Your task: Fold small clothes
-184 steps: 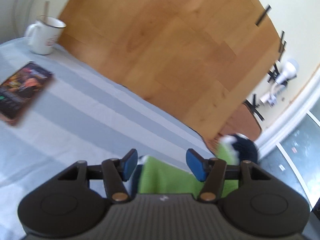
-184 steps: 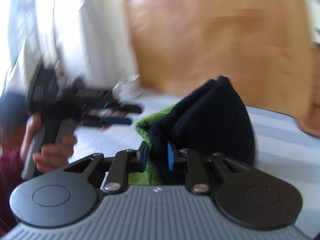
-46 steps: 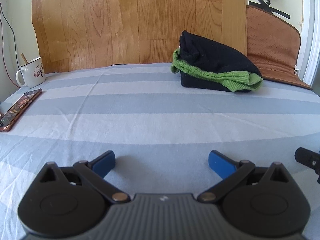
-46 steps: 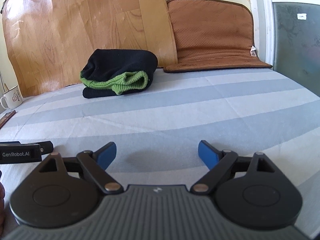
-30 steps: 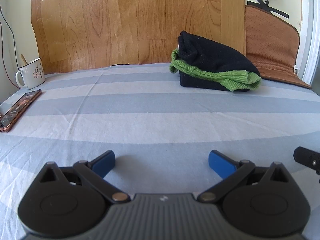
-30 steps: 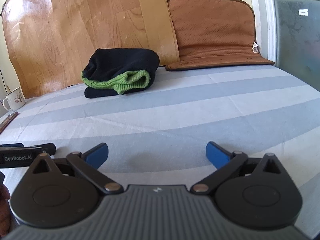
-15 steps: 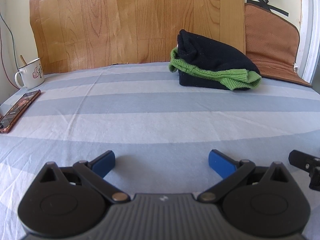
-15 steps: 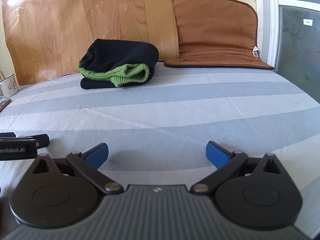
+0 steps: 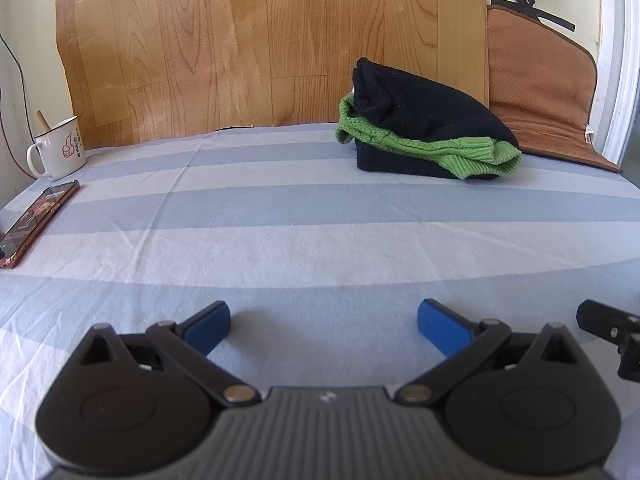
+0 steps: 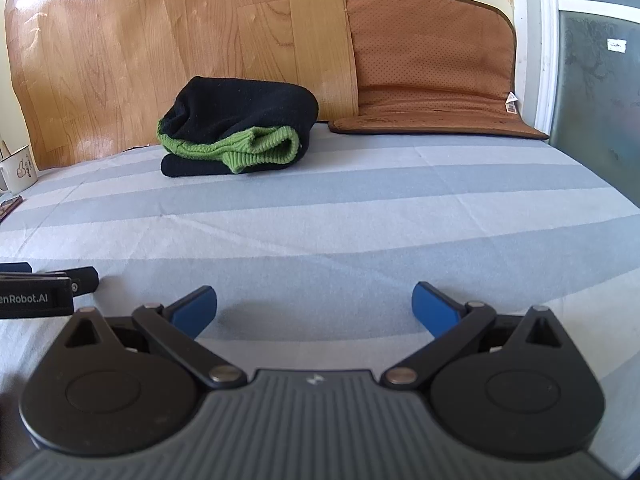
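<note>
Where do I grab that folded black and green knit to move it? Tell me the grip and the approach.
Probably pinch the folded knit at its rounded fold end, coming in low from the right gripper's side; there the layers are joined, so a grip should hold the whole bundle.

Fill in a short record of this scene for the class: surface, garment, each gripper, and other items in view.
surface: striped sheet
garment: black and green knit, folded, lying at the far side
left gripper: open, empty, low over the sheet
right gripper: open, empty, low over the sheet
other items: white mug, phone, brown mat
</note>
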